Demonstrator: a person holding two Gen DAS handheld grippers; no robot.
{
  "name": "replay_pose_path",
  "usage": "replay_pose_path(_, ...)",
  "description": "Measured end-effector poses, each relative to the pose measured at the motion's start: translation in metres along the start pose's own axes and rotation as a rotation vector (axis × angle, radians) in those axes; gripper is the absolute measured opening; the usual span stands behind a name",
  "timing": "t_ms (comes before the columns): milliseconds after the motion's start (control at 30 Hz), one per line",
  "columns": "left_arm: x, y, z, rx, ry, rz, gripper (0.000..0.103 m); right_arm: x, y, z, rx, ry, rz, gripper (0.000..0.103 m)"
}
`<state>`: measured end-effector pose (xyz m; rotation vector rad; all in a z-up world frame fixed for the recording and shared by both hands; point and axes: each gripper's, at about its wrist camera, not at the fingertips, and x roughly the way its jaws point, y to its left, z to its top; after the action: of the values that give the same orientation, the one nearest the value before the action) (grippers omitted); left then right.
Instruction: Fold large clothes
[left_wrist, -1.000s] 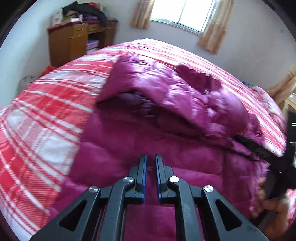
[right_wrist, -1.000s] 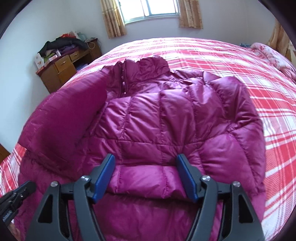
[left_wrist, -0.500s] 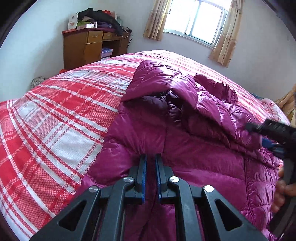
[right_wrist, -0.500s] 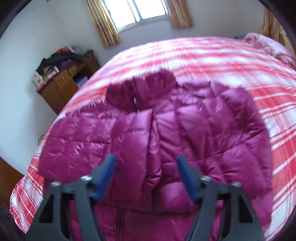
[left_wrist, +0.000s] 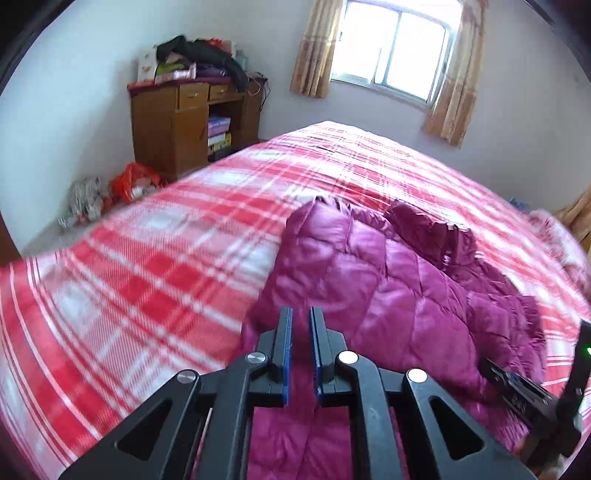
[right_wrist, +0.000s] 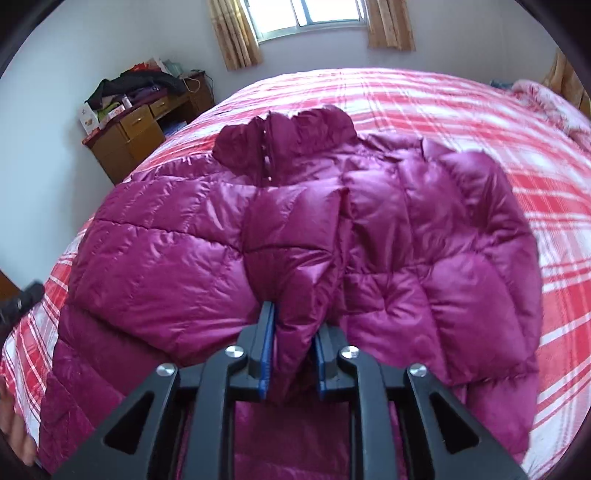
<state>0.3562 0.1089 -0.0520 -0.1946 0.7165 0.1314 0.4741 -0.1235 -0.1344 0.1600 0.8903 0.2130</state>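
At the bottom centre of the right wrist view, our right claw (right_wrist: 291, 345) has just been closing and now pinches a puffy fold of the jacket (right_wrist: 295, 236) between its blue pads. In the left wrist view our left claw (left_wrist: 300, 350) sits at the bottom centre, jaws nearly together with a narrow gap; fabric lies beneath, but we cannot tell whether any is caught.

The jacket lies spread on the bed (right_wrist: 461, 107), filling the middle of the right view, collar (right_wrist: 284, 144) toward the window (right_wrist: 306, 14), sleeves already folded in over the body, as we judge it.

To do this step well, we should keep the pinch firm, since the padding is slippery and springy, lift just enough to clear the layer below, then carry the hem toward the collar in one smooth sweep and press out the air.

Farther off, nothing blocks the fold: the plaid bed is bare around the jacket. A wooden desk (right_wrist: 136, 129) piled with clothes stands at the upper left, well apart. A pillow (right_wrist: 554, 103) rests at the far right edge.
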Motion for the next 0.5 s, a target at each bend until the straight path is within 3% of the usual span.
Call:
replay_pose_path(167, 0.044, -0.019, 0.029, 0.052, 0.013, 0.092, 0.009, -0.001, 0.001, -0.004, -0.011, -0.02, 0.006, 0.025)
replay_pose_path(333, 0.095, 0.0, 0.008, 0.033, 0.121, 0.176, 0.009, -0.024, -0.027, -0.005, 0.059, -0.008, 0.089, 0.039)
replay_pose_path(500, 0.095, 0.002, -0.006, 0.043, 0.075, 0.187, 0.009, -0.064, -0.051, 0.012, 0.19, -0.134, -0.011, 0.045)
